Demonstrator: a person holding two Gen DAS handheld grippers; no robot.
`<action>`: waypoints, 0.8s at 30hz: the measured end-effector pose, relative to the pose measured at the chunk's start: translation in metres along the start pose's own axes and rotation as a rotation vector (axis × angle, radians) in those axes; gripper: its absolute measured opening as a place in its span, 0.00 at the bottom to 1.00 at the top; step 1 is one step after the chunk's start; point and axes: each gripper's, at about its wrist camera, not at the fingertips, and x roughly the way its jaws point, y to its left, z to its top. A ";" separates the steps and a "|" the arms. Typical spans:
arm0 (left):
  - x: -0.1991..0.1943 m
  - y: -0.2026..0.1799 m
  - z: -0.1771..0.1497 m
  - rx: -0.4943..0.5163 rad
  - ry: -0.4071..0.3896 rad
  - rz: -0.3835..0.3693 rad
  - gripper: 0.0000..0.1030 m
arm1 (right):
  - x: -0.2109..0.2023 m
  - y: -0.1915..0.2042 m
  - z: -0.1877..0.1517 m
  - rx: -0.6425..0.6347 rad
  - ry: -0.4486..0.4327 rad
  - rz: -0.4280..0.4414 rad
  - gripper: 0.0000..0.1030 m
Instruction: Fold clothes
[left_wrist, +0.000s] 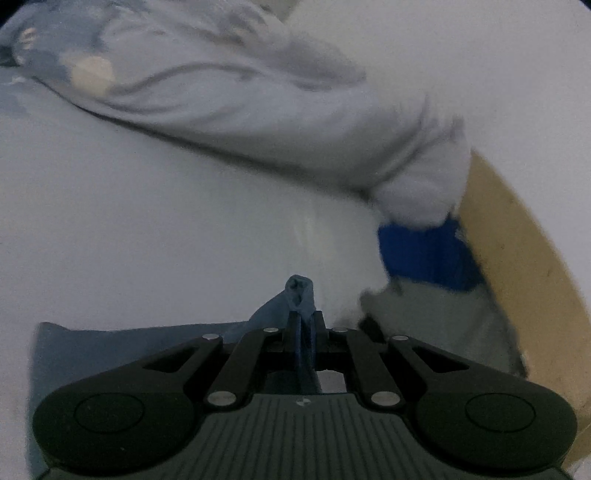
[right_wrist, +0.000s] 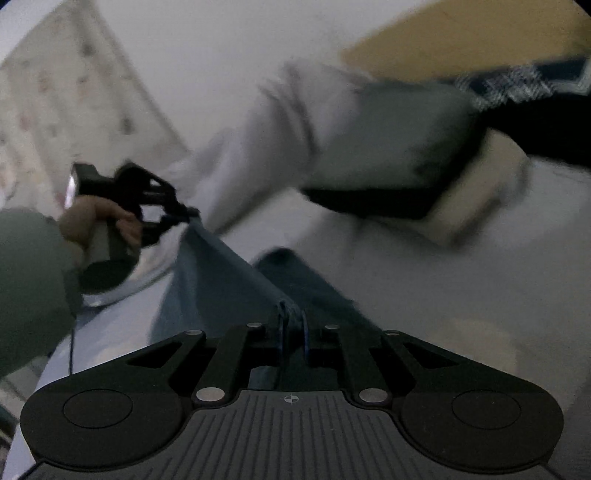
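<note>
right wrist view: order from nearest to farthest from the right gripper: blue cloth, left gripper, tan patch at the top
1. blue cloth: pinched in the right gripper.
2. left gripper: up and left, holding the cloth's other end.
3. tan patch: top right, beyond the pale clothes.

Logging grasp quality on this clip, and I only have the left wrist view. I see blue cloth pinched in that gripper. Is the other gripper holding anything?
Observer: Yes. The right gripper is shut on the same blue cloth.
Operator: Is the cloth slack between them?
Observer: No, its edge runs in a straight, stretched line up to the left gripper.
Operator: Who holds the left one?
Observer: A bare hand with a grey-green sleeve.
</note>
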 end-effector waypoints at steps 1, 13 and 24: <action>0.008 -0.002 -0.005 0.006 0.009 0.013 0.08 | 0.006 -0.011 -0.003 0.023 0.016 -0.015 0.11; 0.100 -0.027 -0.058 0.079 0.117 0.160 0.08 | 0.037 -0.077 -0.025 0.107 0.088 -0.146 0.13; 0.090 -0.041 -0.061 0.207 0.084 0.053 0.92 | 0.033 -0.080 -0.026 0.095 0.043 -0.373 0.31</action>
